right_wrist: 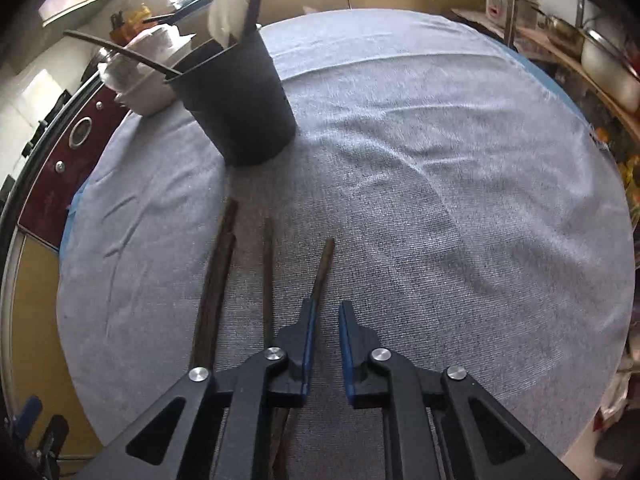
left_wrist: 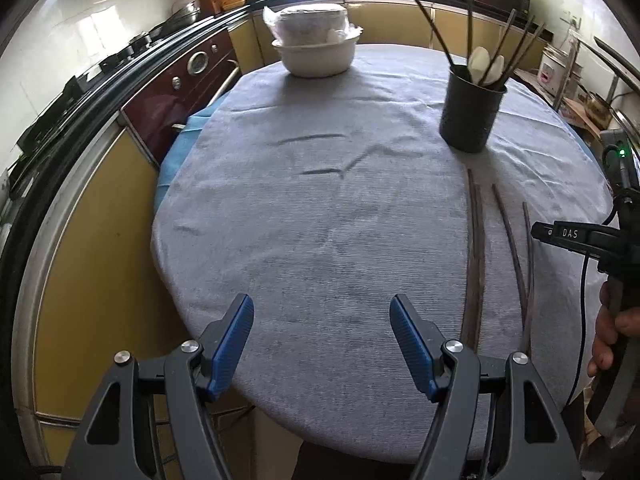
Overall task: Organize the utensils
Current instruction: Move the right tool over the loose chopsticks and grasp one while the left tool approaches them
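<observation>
A black utensil cup (left_wrist: 471,114) stands on the grey tablecloth at the far right, holding several dark chopsticks and white spoons (left_wrist: 479,65). It shows at upper left in the right wrist view (right_wrist: 240,100). Several dark chopsticks (left_wrist: 477,248) lie loose on the cloth in front of it, also in the right wrist view (right_wrist: 216,280). My left gripper (left_wrist: 322,312) is open and empty over the table's near part. My right gripper (right_wrist: 325,312) hovers with its jaws narrowly apart and empty, just right of the rightmost chopstick (right_wrist: 323,268). Its body shows in the left wrist view (left_wrist: 576,236).
A white bowl (left_wrist: 316,58) with a wrapped stack on top sits at the table's far edge. A dark red oven (left_wrist: 180,96) and yellow cabinets line the left side. Shelves with pots (right_wrist: 600,60) stand to the right of the table.
</observation>
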Action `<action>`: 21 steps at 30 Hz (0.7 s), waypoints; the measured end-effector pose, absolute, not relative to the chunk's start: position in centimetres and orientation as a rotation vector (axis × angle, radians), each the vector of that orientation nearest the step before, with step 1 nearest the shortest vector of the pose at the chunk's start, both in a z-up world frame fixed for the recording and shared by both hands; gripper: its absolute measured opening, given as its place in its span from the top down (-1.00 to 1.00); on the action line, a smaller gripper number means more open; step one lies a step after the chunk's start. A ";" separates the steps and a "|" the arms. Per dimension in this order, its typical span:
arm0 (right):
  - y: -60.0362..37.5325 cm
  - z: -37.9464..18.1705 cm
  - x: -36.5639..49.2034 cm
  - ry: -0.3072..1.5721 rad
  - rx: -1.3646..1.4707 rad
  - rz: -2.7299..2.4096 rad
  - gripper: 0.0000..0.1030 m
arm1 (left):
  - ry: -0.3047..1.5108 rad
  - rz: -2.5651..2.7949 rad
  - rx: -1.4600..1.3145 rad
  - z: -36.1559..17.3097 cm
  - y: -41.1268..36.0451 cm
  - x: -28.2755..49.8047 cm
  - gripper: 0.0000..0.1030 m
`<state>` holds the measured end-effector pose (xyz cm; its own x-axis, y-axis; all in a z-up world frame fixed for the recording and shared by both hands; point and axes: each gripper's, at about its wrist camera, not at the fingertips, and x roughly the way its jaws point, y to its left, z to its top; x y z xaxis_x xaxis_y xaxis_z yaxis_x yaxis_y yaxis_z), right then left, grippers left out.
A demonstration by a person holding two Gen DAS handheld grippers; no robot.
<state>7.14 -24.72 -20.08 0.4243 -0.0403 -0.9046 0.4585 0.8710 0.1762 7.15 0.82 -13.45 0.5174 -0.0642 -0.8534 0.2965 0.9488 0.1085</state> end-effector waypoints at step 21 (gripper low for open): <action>-27.6 -19.5 6.5 1.055 0.613 -0.216 0.86 | 1.069 -0.282 0.260 -14.3 -3.1 7.8 -0.39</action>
<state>6.48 -27.61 -19.48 0.4903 0.1196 -0.8633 0.4489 0.8144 0.3678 7.75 -3.11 -14.32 0.4517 -0.1000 -0.8866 0.3498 0.9340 0.0728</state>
